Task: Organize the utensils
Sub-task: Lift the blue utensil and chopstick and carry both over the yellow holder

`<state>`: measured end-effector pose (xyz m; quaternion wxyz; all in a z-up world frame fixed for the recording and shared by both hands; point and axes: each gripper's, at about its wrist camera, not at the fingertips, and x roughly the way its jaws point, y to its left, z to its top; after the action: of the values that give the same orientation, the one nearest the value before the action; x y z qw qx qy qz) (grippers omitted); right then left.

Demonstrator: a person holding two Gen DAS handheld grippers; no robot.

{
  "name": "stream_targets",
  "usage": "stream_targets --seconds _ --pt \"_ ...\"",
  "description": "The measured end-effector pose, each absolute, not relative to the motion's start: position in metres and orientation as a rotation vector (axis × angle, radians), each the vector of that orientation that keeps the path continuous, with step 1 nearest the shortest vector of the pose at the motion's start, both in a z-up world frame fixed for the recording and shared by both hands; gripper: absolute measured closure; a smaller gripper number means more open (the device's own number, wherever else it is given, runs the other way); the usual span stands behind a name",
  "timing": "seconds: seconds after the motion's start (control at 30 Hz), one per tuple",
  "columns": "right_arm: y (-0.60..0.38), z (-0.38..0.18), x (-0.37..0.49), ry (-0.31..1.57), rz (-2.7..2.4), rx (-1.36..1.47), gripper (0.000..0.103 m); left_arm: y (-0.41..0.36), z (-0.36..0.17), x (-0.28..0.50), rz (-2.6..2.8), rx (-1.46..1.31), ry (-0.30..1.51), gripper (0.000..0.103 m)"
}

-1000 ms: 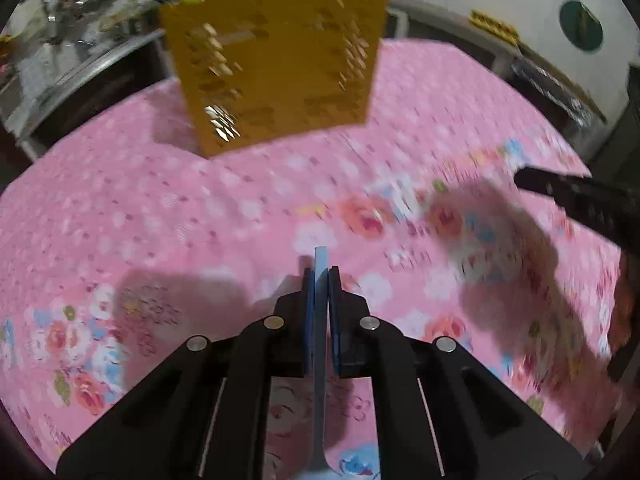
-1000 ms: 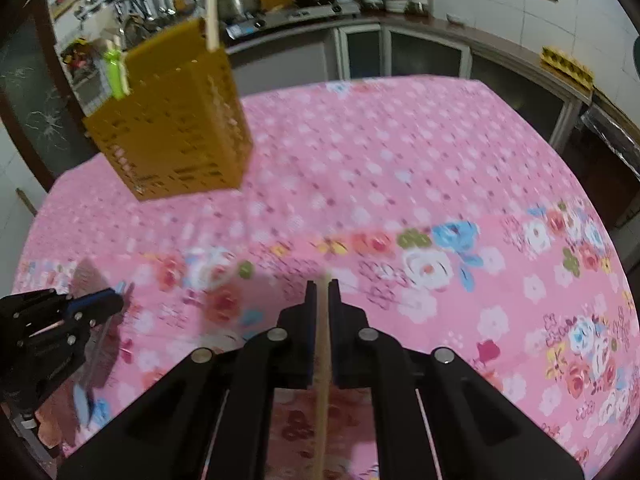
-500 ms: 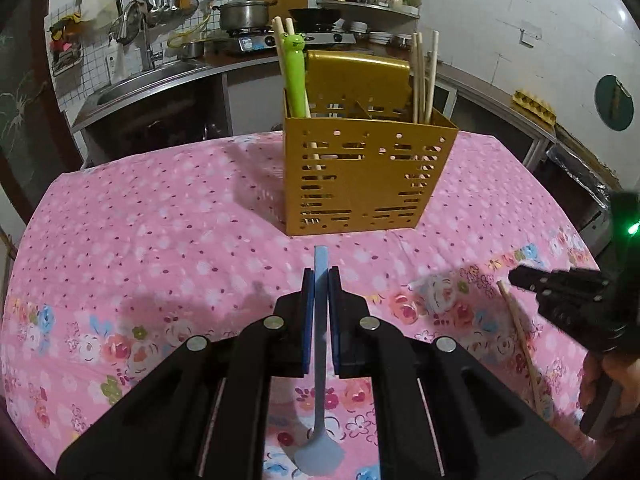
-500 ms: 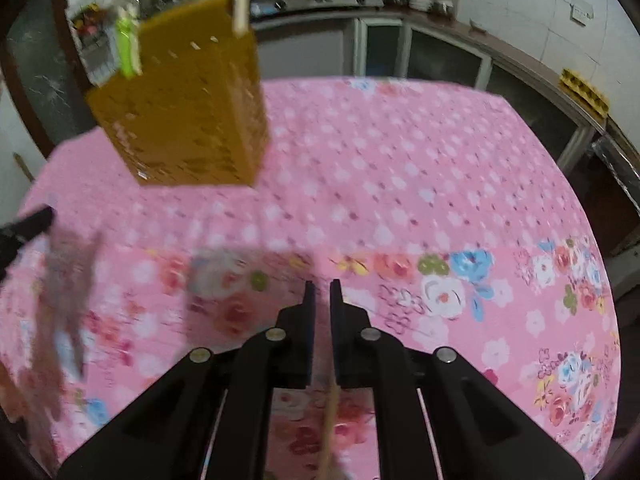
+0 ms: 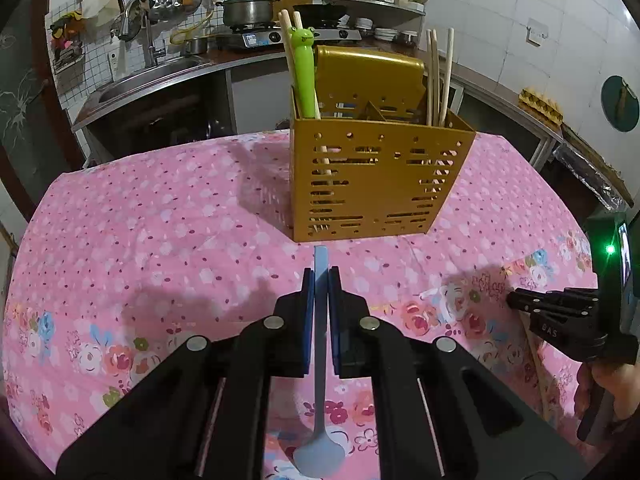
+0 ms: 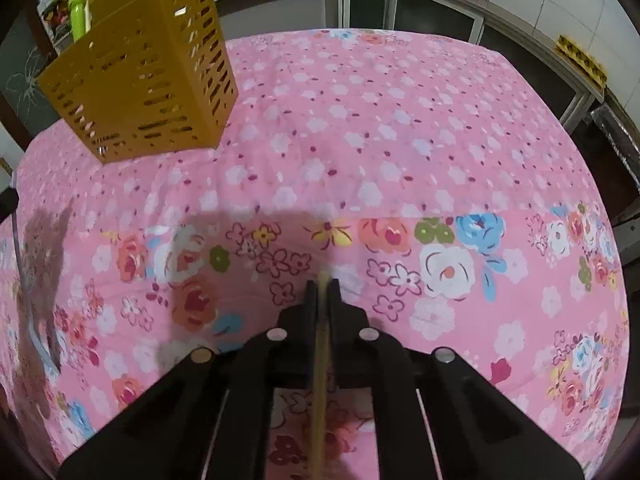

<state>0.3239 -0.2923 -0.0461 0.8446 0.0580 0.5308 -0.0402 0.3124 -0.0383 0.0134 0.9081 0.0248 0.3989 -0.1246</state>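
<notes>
My left gripper is shut on the handle of a blue spoon, whose bowl hangs down near the camera above the pink floral tablecloth. Straight ahead stands the golden slotted utensil holder, with a green frog-topped utensil and wooden chopsticks standing in it. My right gripper is shut on a wooden chopstick low over the cloth. In the left wrist view the right gripper shows at the right edge, the chopstick slanting down from it. The holder stands far left in the right wrist view.
A kitchen counter with a sink, a pot on a stove and shelves lies behind the table. The table's far edge runs just behind the holder. A hand holds the right gripper's grip at the right edge.
My left gripper rose with the spoon and levelled out, so the holder now shows whole. The right gripper's jaws eased apart half a second ago and have closed on the chopstick again, lower over the cloth.
</notes>
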Motion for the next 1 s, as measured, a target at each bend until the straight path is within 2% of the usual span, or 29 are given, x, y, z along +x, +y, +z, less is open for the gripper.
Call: stream_targets --seconds 0.23,0.57,0.73,1.0 --pt "-0.289 -0.009 0.323 0.967 -0.048 0.179 0.097 -0.032 0.031 0.309 -0.255 0.033 0.767 0.097" --pt "-0.268 0.061 0.321 0.577 0.077 0.182 0.097 -0.024 0.053 0.31 -0.238 0.021 0.659 0.097" --pt "-0.251 0.075 0.32 0.417 0.102 0.136 0.097 -0.024 0.058 0.311 -0.234 0.024 0.618 0.097" --pt "-0.247 0.082 0.33 0.31 0.139 0.159 0.097 -0.021 0.065 0.316 -0.241 0.034 0.588 0.097"
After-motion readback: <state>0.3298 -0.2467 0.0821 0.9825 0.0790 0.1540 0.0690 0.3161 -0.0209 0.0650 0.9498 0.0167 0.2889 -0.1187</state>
